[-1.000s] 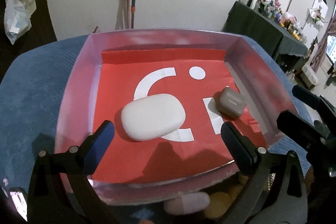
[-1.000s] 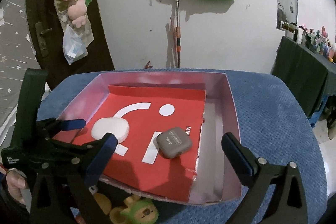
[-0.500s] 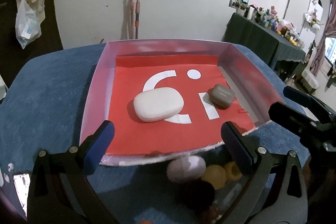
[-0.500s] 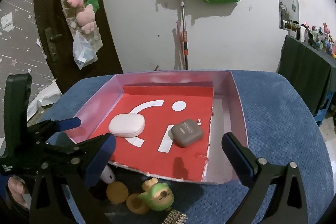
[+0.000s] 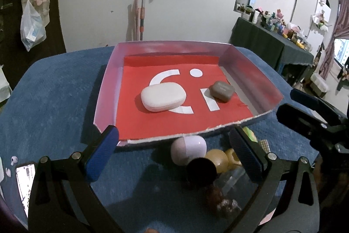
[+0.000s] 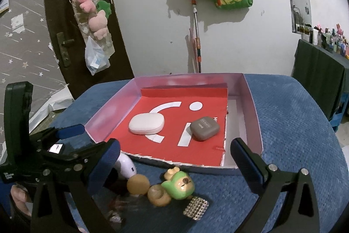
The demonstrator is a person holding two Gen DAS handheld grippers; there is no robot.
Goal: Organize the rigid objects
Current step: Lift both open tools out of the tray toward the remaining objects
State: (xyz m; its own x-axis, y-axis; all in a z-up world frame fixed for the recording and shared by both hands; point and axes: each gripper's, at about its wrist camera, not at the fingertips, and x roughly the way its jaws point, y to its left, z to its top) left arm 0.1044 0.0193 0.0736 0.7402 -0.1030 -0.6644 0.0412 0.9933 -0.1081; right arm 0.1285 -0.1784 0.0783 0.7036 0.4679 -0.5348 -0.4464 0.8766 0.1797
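red tray liner [image 5: 152,123], white case [image 5: 163,97], grey case [image 5: 222,90]

The blue table cover [image 6: 290,123] is a nubbly, matt cloth. The tray [image 5: 248,62] has thin, translucent pinkish plastic walls with a soft sheen, and the red sheet [image 5: 170,121] lining it looks like matt paper with a rough-cut front edge. At centre, the white case [image 5: 162,96] is smooth, satin plastic; the grey case [image 5: 222,90] is matt. Lower centre of the right view, the green figurine [image 6: 180,186] is glossy, and the studded piece [image 6: 195,207] glints like metal.
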